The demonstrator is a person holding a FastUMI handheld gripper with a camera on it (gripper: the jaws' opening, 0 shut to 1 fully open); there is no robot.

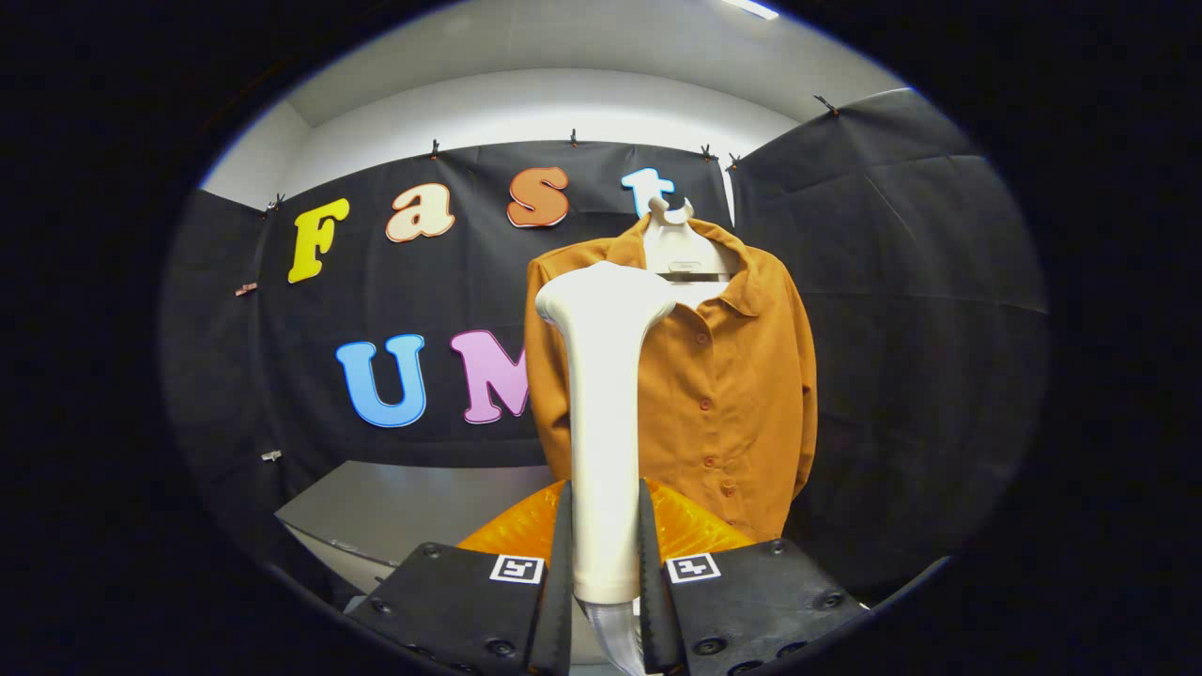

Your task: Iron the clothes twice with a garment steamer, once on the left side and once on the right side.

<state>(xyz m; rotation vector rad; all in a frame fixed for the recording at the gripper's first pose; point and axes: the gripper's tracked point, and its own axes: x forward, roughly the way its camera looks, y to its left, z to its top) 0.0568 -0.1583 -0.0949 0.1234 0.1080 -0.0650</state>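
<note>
My fingers (604, 554) clamp the garment steamer (602, 413) upright by its handle, head facing the hung shirt (723, 394), ready for stroking.

Black cloth (451, 282) covers the far wall, and a second sheet of it (892, 282) covers the wall on the right; the two meet at the far right corner. Small clips (574, 138) pin the far cloth along its top edge, and one more clip (826, 103) holds the top of the right sheet. Two further clips (246, 289) sit on the cloth at the far left, one above the other. Above the cloth runs a bare white wall (526, 108), with a ceiling light (751, 7) overhead. A white hanger (671, 249) hangs near the far corner. A grey table (404, 512) stands low on the left, and a crinkled, shiny orange thing (512, 530) lies nearer, just right of it.
</note>
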